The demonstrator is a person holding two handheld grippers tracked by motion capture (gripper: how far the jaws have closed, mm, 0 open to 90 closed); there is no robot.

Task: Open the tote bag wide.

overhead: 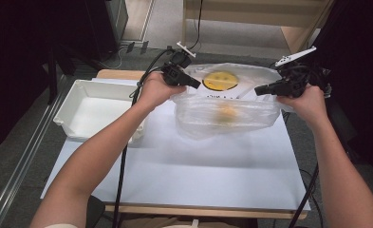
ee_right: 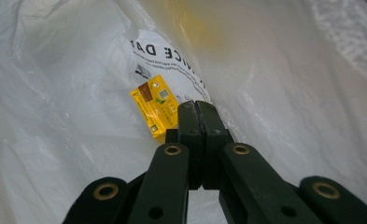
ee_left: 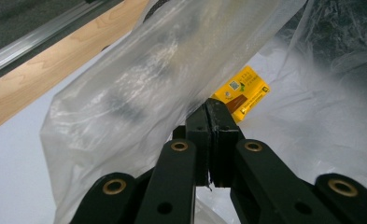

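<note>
Dark curtains close in the room on both sides, and a pale wooden shelf unit stands beyond the far edge of the desk (overhead: 174, 175), whose top is covered with a white sheet. A white tray (overhead: 87, 111) sits at the desk's left edge, with nothing in it that I can make out.

A person works from the near side with both forearms stretched forward. Between the hands hangs a thin clear plastic bag (overhead: 227, 114) printed with a yellow smiley face, held up over the far half of the desk and sagging in the middle. The left tongs (overhead: 193, 84) are pressed together on the bag's left upper edge, and the right tongs (overhead: 261, 89) are pressed together on its right upper edge; in each gripper view the black jaws meet with film nipped between them. Holding the two sides apart like this looks meant to keep the mouth stretched and the bag under control.

Inside lies a small yellow packet (ee_left: 241, 92) with brown print, resting on the lower wall of the bag, near the tips of both tongs. From above it is only an orange blur, so I can't say exactly how it lies.
</note>
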